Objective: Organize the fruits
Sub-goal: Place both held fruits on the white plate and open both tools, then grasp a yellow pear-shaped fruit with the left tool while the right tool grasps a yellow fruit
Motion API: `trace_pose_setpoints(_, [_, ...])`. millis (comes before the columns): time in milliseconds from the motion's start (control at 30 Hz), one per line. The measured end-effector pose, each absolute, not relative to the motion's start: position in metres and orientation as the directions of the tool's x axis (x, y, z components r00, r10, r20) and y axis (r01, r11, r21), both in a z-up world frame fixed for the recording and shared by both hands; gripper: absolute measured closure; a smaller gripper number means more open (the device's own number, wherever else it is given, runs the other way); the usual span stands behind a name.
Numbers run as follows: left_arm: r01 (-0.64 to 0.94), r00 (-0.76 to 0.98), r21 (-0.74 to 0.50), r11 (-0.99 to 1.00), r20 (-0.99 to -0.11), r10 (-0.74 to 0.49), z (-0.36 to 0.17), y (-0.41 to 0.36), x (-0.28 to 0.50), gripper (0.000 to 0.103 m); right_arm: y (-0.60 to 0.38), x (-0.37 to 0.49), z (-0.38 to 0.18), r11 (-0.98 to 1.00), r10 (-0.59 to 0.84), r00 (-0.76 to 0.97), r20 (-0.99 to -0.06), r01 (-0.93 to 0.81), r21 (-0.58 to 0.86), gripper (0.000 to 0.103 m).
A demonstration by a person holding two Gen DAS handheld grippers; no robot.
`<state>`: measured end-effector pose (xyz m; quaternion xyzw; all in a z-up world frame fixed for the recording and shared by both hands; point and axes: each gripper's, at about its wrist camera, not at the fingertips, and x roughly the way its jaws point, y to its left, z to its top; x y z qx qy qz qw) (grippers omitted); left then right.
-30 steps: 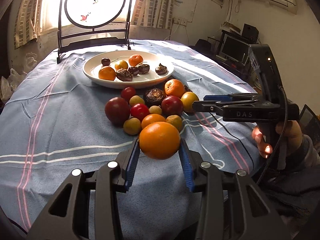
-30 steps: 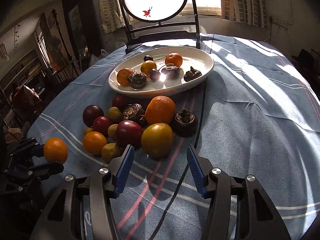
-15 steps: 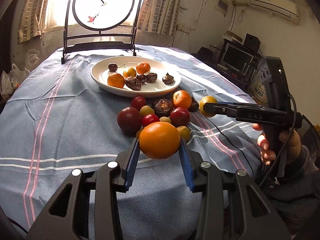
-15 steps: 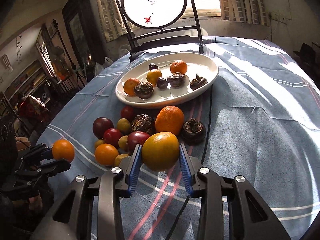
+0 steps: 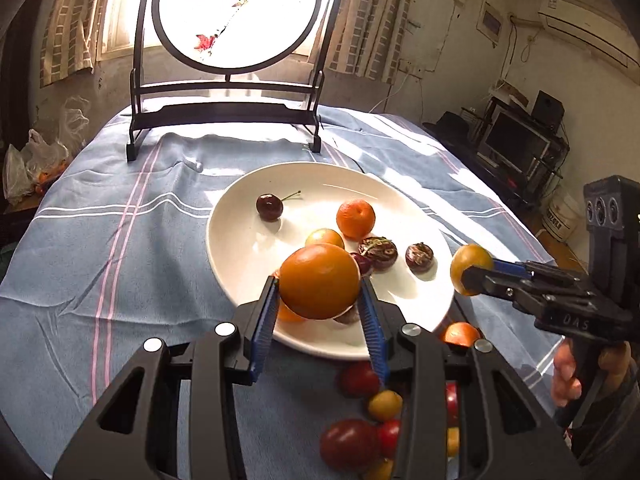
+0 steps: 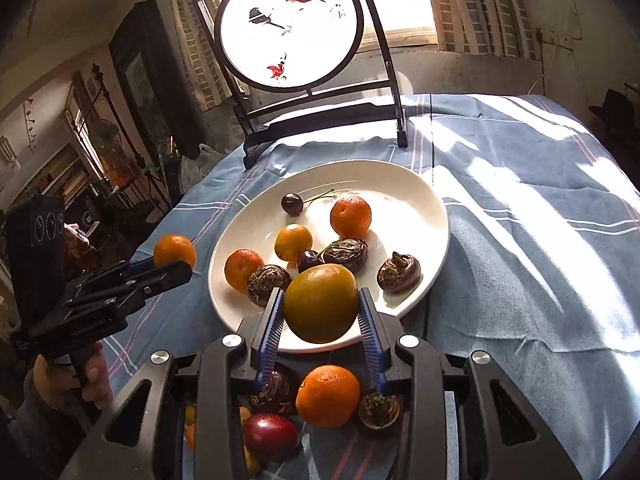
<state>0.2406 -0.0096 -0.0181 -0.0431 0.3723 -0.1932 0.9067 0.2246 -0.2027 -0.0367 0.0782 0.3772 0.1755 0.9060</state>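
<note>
My left gripper (image 5: 319, 280) is shut on an orange (image 5: 319, 282) and holds it above the near rim of the white plate (image 5: 240, 248). My right gripper (image 6: 321, 303) is shut on a yellow-green orange (image 6: 321, 303), also above the plate's (image 6: 424, 216) near rim. The plate holds a cherry (image 6: 292, 204), several small oranges and dark water chestnuts. The right gripper shows in the left wrist view (image 5: 470, 270) at the right, the left gripper in the right wrist view (image 6: 175, 252) at the left.
Loose fruit lies on the blue striped tablecloth (image 5: 100, 248) just in front of the plate: an orange (image 6: 328, 396), a dark red plum (image 6: 271, 436), small tomatoes (image 5: 360, 378). A black-framed round screen (image 5: 230, 12) stands behind the plate.
Both grippers have lifted and moved forward from the loose pile to over the plate's near rim, each still holding its fruit. The right gripper closed on the yellow-green orange one second ago.
</note>
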Motion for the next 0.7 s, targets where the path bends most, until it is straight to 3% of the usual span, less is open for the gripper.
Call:
trace_pose_setpoints(133, [0.249, 0.611, -0.256, 0.934, -0.707, -0.357, -0.032, -0.007, 0.278, 0.064, -0.192, 0.24, -0.046, 0.935, 0.354, 0.639, -0.683, -0.252, 0.249, 0.064])
trace_pose_setpoints(200, [0.24, 0.613, -0.252, 0.938, -0.71, -0.348, -0.033, -0.007, 0.281, 0.061, -0.195, 0.235, -0.044, 0.931, 0.366, 0.652, -0.665, -0.256, 0.26, 0.043])
trace_pose_setpoints(267, [0.249, 0.628, -0.259, 0.933, -0.69, -0.36, -0.028, -0.004, 0.27, 0.041, -0.2, 0.225, -0.04, 0.934, 0.358, 0.669, -0.651, -0.258, 0.249, 0.043])
trace_pose_setpoints(433, [0.33, 0.652, -0.236, 0.914, -0.644, -0.401, -0.013, -0.002, 0.209, 0.039, -0.224, 0.179, -0.041, 0.933, 0.357, 0.696, -0.623, -0.244, 0.263, 0.043])
trace_pose_setpoints(700, [0.486, 0.616, -0.043, 0.873, -0.691, -0.378, -0.035, -0.028, 0.102, 0.04, -0.255, 0.114, -0.069, 0.939, 0.339, 0.71, -0.618, -0.21, 0.273, 0.043])
